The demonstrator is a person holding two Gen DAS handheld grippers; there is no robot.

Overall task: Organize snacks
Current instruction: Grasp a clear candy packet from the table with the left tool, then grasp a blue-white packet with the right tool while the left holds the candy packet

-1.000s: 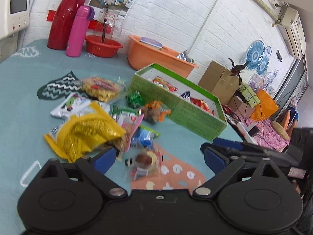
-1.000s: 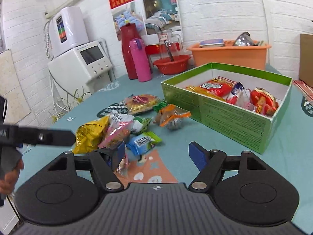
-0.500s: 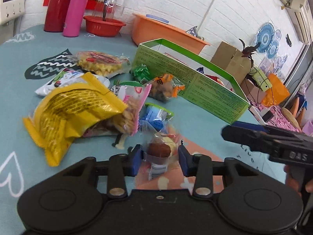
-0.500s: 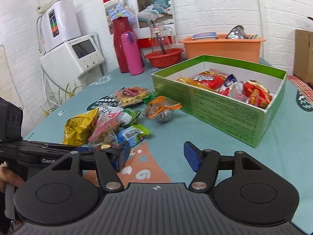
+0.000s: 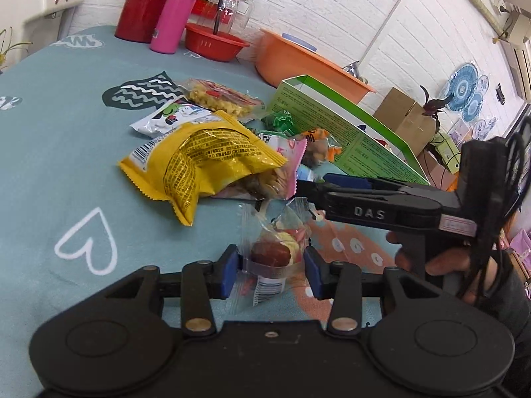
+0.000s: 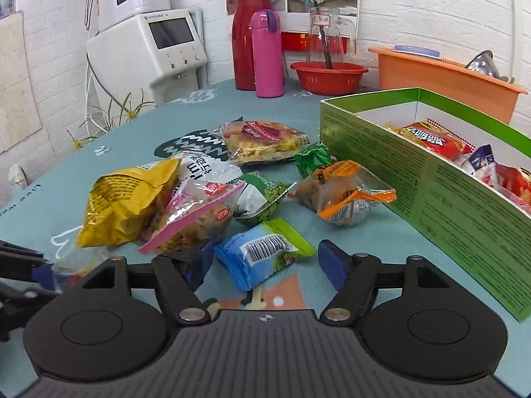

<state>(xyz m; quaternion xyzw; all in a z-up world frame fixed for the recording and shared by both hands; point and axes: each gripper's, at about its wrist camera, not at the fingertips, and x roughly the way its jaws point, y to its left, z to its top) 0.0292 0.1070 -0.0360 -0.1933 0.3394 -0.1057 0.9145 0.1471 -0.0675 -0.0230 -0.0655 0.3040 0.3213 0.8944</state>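
A clear snack packet [image 5: 270,253] with a brown-red piece inside sits between the blue pads of my left gripper [image 5: 270,273]. The pads touch the wrapper's sides while the jaws are opening slightly. My right gripper [image 6: 265,265] is open, its fingers either side of a blue and green packet [image 6: 262,258] lying on the table, without touching it. In the left wrist view the right gripper [image 5: 332,182] reaches in from the right, held by a hand. Beyond lie a yellow bag [image 6: 122,202], a pink-edged packet [image 6: 195,219] and an orange packet [image 6: 341,195].
An open green box [image 6: 431,182] holding several snacks stands at the right on the teal tablecloth [image 5: 66,165]. A red flask [image 6: 247,36], pink bottle [image 6: 267,53], red bowl [image 6: 328,76] and orange basin [image 6: 441,79] line the back. A white appliance [image 6: 149,43] stands left.
My left gripper has gone from wide open to closed around the clear packet and sunk toward the table. My right gripper has moved in over the blue and green packet, staying open.
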